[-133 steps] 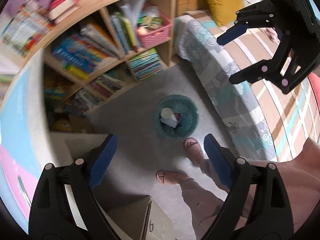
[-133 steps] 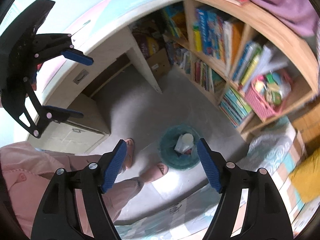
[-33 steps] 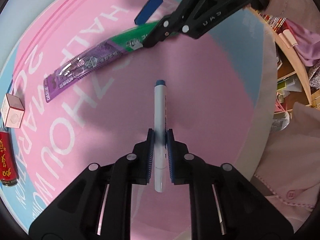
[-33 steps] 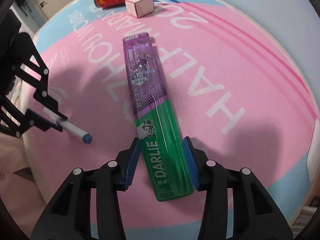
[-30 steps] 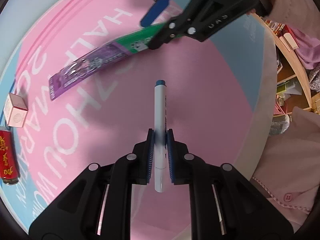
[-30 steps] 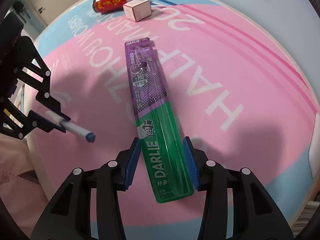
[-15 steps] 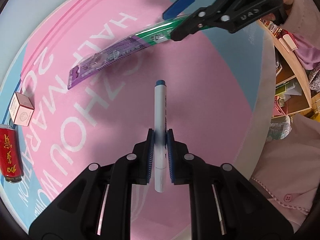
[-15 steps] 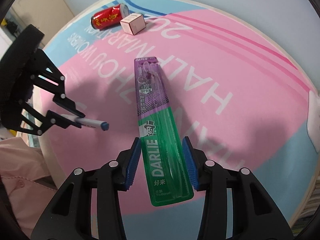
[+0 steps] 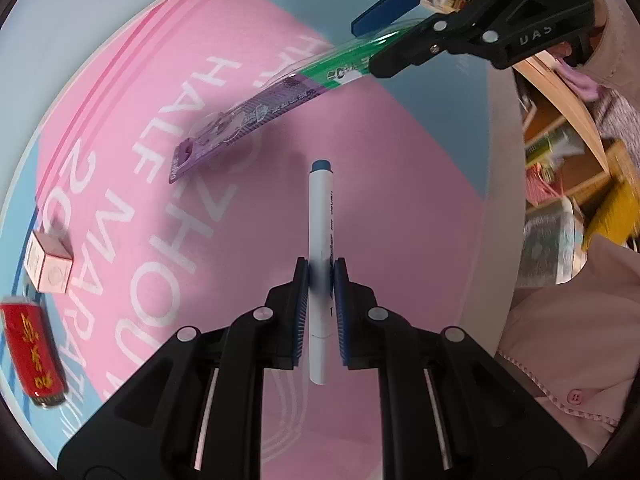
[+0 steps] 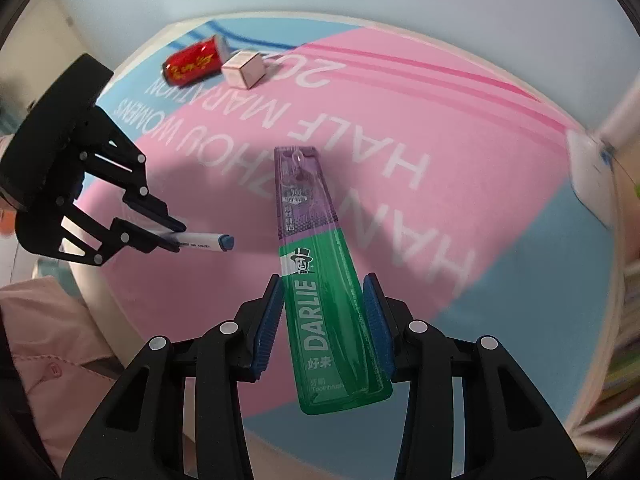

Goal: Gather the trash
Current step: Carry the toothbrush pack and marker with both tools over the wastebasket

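Marker (image 9: 320,216) pinched crosswise in the left gripper (image 9: 321,280), toothbrush pack (image 10: 320,280) clamped by its green end in the right gripper (image 10: 324,308), both off the pink table (image 10: 440,128), probably binward. Can (image 10: 196,65) and small box (image 10: 244,69) wait at its far edge.

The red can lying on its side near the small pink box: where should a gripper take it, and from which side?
Judging by its pose, grip the red can across the middle of its round body, coming from above with the fingers either side of its long axis. It lies flat on the table mat, so its ends are awkward. The small box sits close by one end; keep toward the other.
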The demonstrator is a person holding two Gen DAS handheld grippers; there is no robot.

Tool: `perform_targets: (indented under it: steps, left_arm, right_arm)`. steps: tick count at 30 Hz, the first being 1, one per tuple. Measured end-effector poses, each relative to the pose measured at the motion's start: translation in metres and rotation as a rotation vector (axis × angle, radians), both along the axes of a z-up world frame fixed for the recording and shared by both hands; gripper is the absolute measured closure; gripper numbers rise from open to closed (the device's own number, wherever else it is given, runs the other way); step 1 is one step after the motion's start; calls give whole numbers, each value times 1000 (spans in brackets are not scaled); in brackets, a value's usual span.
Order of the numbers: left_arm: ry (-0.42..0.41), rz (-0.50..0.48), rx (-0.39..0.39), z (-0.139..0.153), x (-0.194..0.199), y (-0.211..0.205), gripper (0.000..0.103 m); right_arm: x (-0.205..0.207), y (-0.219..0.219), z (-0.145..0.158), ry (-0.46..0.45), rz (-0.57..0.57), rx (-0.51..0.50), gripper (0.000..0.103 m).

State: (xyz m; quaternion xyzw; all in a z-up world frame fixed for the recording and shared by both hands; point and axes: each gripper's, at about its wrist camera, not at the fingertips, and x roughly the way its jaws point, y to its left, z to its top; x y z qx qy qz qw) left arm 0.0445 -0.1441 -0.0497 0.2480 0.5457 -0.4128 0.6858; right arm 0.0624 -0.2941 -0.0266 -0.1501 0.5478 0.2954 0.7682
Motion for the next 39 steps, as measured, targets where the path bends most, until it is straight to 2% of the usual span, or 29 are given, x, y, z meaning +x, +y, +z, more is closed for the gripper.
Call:
perform_targets:
  steps: [5, 6, 8, 14, 20, 26, 33, 39]
  left_arm:
    - [-20, -80, -17, 7, -9, 6, 92]
    - [-19, -96, -27, 9, -11, 7, 92]
    - [-23, -140, -39, 8, -16, 9, 92]
    - [-25, -263, -61, 8, -37, 7, 92]
    - [-23, -317, -56, 12, -54, 13, 92]
    - [-49, -351, -56, 20, -56, 10, 92]
    - [-73, -411, -69, 31, -72, -22, 92]
    - [-78, -530, -75, 37, -116, -71, 92]
  right_arm:
    - [-27, 1, 12, -23, -113, -14, 61]
    - [-33, 3, 14, -29, -131, -17, 69]
    - [-44, 6, 19, -37, -167, -32, 70]
    - [-73, 15, 20, -49, -279, -80, 70]
    - [-95, 22, 15, -44, -377, -46, 70]
    - [-113, 19, 36, -88, -434, -22, 70]
    - [-152, -7, 66, -146, -517, -19, 70]
    - [-224, -43, 85, -177, -638, -38, 70]
